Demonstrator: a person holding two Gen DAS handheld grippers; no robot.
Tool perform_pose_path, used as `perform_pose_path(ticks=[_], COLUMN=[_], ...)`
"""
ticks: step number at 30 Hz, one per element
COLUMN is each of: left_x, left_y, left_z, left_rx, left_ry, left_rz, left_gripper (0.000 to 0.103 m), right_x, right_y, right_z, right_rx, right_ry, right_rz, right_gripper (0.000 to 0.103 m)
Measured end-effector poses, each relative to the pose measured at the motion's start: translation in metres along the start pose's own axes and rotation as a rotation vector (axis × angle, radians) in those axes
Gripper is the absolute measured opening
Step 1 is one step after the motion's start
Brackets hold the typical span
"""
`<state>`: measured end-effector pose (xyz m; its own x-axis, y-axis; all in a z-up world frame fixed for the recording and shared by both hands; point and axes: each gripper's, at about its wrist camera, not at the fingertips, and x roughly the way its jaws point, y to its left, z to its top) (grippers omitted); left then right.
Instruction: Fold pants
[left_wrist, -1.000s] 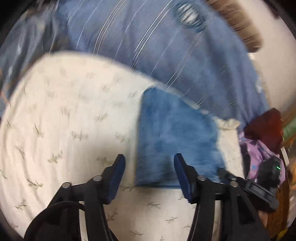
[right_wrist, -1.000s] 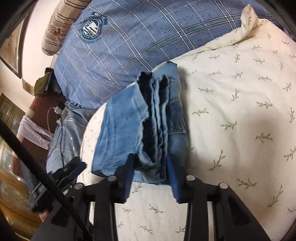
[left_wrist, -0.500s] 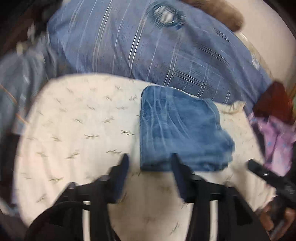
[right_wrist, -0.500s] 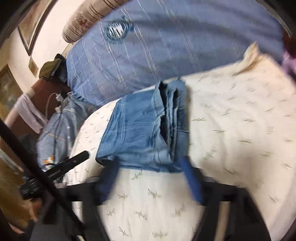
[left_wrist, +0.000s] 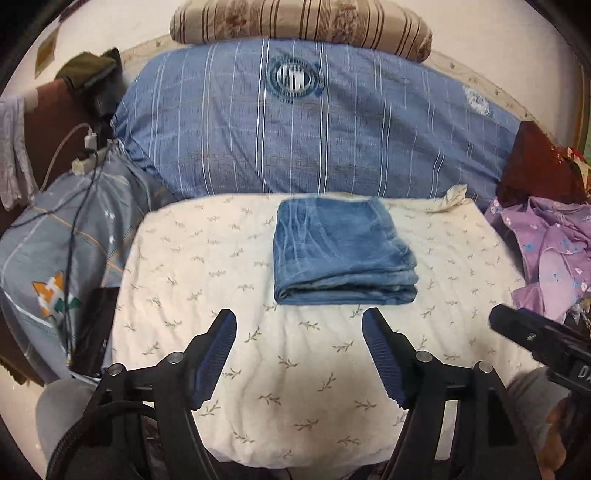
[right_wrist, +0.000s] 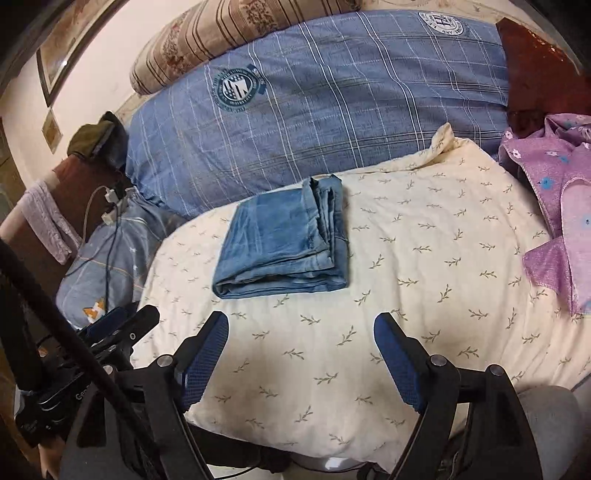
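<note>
Left wrist view: the left gripper (left_wrist: 299, 330) hangs over the cream quilt (left_wrist: 207, 280), its jaws having just been opening and now wide with nothing between them. The pants (left_wrist: 341, 251) lie ahead of the fingertips, well clear of both pads, folded into a thick square whose rolled edge faces the fingers. That compact stack, squared up near the blue pillow (left_wrist: 314, 129), suggests the folding is done and the gripper has let go so as not to drag a layer loose. Beyond the right finger the other tool's black body (left_wrist: 546, 343) juts in. Left of the left finger run cables (left_wrist: 83, 184) over a grey cushion (left_wrist: 48, 236); right of the right finger sits purple cloth (left_wrist: 550, 251). None of it lies between the fingers and the pants.

Right wrist view: the right gripper (right_wrist: 301, 334) is likewise spread wide and empty. The pants (right_wrist: 284, 240) sit ahead and slightly left of the fingertips, their layered open edges turned to the right; the back corner seems to touch the blue pillow (right_wrist: 332, 110), though the angle leaves that unsure. The left gripper (right_wrist: 122, 325) shows beside the left finger. Purple cloth (right_wrist: 557, 206) stays far right, clear.
</note>
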<state>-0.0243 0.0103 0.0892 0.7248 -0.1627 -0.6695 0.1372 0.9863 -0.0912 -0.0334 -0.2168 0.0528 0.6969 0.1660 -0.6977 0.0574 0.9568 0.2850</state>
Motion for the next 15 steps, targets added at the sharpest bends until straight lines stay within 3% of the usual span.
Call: perform_pose_path(ticks=[9, 15], left_x=[-0.033, -0.031], left_y=[-0.007, -0.01], left_z=[-0.008, -0.01], left_rx=[0.046, 0.093], left_ry=[-0.043, -0.046], left_rz=[-0.016, 0.106], left_gripper=[0.076, 0.076], right_x=[-0.006, -0.005], right_y=[0.008, 0.009], right_z=[-0.004, -0.007], right_rx=[-0.01, 0.001], right_ry=[0.008, 0.018], right_rz=[-0.007, -0.013], right_gripper=[0.082, 0.082])
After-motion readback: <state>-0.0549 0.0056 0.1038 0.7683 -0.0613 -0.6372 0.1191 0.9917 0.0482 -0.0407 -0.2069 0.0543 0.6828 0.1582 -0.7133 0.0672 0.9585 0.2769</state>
